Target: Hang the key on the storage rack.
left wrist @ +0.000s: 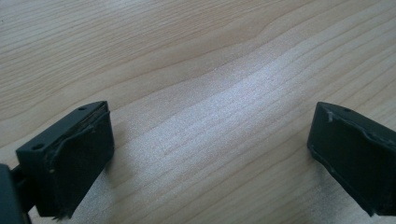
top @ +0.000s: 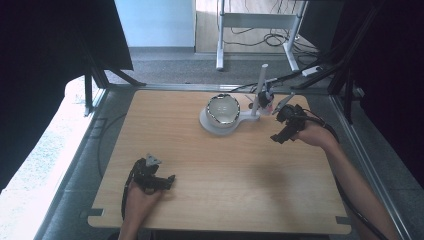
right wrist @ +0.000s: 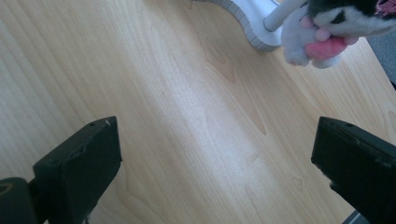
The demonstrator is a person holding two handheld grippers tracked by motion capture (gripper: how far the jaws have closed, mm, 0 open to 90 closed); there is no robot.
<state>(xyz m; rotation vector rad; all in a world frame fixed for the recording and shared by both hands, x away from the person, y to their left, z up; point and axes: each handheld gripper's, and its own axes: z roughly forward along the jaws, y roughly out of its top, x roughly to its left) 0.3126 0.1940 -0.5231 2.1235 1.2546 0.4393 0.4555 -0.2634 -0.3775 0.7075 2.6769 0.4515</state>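
Observation:
A shiny bowl (top: 223, 110) sits on a white stand (top: 210, 126) at the far middle of the wooden table (top: 220, 170). A white post (top: 260, 85) rises from the stand's right end, and a small black, white and pink plush toy (top: 266, 100) hangs against it. My right gripper (top: 278, 125) is open just right of the stand, low over the wood. In the right gripper view the toy (right wrist: 327, 25) and the stand's edge (right wrist: 252, 21) lie beyond my open right gripper (right wrist: 215, 154). My left gripper (top: 167, 181) rests near the front left, open (left wrist: 210, 144) over bare wood.
A metal frame rail (top: 92, 125) runs around the table. Beyond the far edge are cables (top: 300, 75) and the legs of a white desk (top: 220, 45). Bare wood lies between the two grippers.

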